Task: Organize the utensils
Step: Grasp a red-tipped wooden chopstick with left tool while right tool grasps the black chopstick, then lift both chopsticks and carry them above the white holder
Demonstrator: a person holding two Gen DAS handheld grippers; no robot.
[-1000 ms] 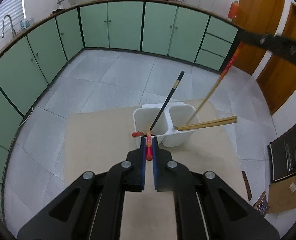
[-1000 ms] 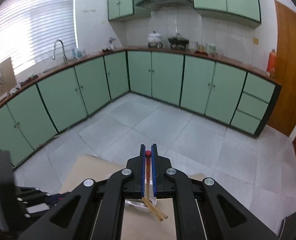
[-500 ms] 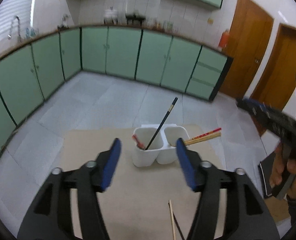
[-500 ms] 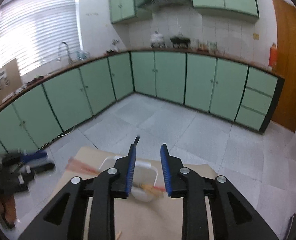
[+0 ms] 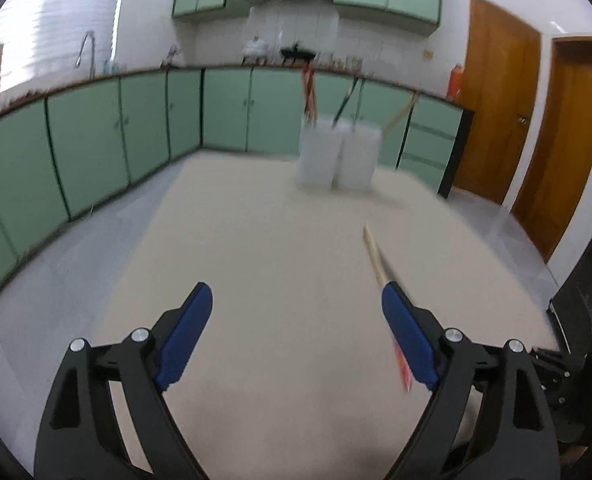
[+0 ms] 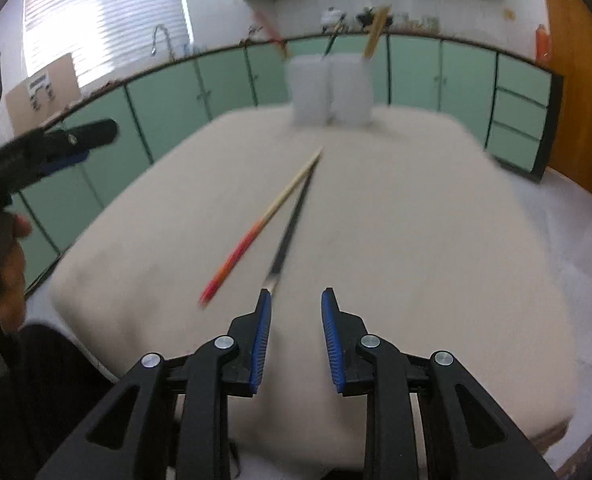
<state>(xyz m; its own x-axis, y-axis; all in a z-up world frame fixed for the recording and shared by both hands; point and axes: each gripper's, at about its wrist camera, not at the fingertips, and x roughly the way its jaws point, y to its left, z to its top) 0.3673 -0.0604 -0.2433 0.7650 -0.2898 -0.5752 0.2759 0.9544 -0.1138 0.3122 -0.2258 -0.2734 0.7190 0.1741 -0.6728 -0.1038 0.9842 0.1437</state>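
Observation:
A white two-compartment holder [image 5: 337, 156] [image 6: 329, 90] stands at the far side of the beige table, with red, black and wooden chopsticks upright in it. A wooden chopstick with a red end [image 6: 262, 226] and a black chopstick [image 6: 290, 232] lie on the table, meeting at their far tips. My right gripper [image 6: 296, 312] is open and empty, low over the table just behind the black chopstick's near end. My left gripper [image 5: 296, 320] is wide open and empty; the wooden chopstick [image 5: 375, 258] lies by its right finger. The left gripper also shows in the right wrist view [image 6: 56, 148].
The beige table [image 5: 256, 260] has edges all round, with grey floor beyond. Green cabinets [image 5: 96, 140] line the walls and wooden doors [image 5: 495, 120] stand at the right. A black object [image 5: 587, 300] lies off the table's right edge.
Both grippers let go of chopsticks into the holder, opened, and pulled back low toward the near side of the table, where two loose chopsticks now lie in front of them.

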